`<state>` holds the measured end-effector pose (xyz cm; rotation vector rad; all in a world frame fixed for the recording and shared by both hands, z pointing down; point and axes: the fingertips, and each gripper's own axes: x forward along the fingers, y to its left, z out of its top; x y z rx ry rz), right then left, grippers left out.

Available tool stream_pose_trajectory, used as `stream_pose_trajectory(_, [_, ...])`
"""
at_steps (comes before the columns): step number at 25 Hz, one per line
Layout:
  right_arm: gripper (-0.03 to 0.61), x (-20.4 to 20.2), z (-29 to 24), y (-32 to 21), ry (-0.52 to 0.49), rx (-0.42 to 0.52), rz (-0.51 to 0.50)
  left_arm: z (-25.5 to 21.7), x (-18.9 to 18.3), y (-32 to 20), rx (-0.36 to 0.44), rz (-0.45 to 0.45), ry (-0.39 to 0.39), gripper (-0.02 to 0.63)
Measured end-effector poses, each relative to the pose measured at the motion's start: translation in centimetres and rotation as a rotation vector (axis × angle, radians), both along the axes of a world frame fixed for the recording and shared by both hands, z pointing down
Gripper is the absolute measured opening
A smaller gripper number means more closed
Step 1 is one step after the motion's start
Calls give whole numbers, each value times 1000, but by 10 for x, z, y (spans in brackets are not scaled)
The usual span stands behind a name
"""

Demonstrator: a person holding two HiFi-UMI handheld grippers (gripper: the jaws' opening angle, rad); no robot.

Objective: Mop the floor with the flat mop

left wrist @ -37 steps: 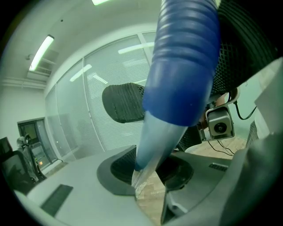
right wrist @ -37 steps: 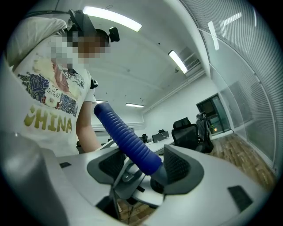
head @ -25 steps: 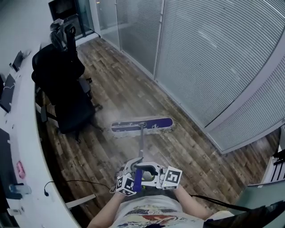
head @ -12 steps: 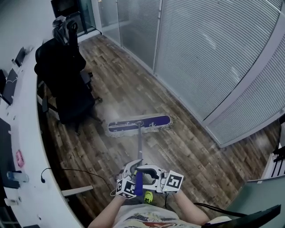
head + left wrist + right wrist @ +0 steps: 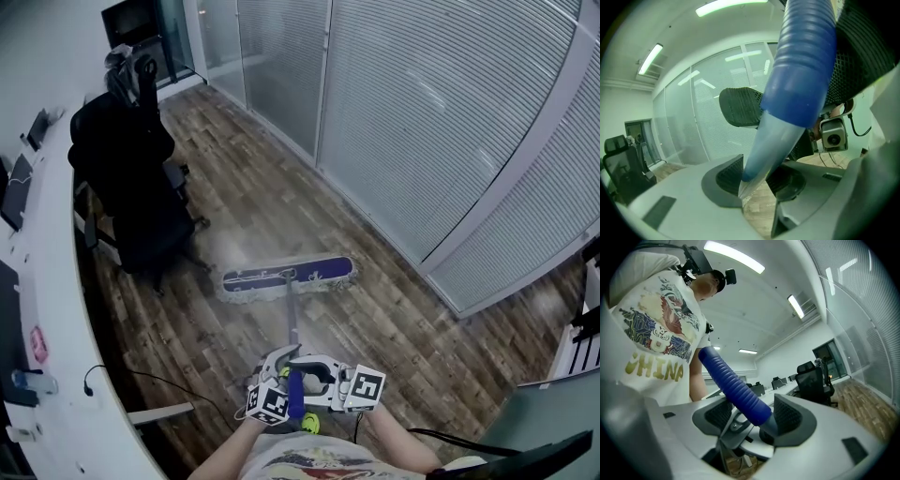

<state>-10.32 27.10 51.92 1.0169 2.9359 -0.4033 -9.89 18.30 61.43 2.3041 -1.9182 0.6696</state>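
Observation:
The flat mop lies on the wooden floor with its purple head in front of me, and its pole runs back to my hands. My left gripper is shut on the pale taper just below the blue ribbed handle. Its jaws have just been opening a little, with the handle still between them. From the right, my right gripper points level and is shut on the same blue handle close beside the left one.
A black office chair stands left of the mop head, beside a curved white desk. A glass partition with blinds runs along the right. A thin cable lies on the floor near the desk.
The mop head has slid a little toward me and to the left across the floor. Both grippers have drawn back with the handle and now sit still.

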Motion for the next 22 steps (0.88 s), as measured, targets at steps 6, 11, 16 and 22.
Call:
stream_pose_trajectory(6, [255,-48,-2,-21,32,36,-53,-4,-46,-23,17,-7,7,100])
stream_pose_trajectory(11, [255,-108,-2,-49,24,49,-43,-5,-107,-51,25,-5,11,100])
stream_pose_trajectory(16, [255,-149,-2,-73,28,52,-56,-5,-147,-77,24,-12,13,100])
stream_pose_trajectory(22, [256,-175,-1,-112,25,46,-68,-4,-174,-116,15,-8,-7,100])
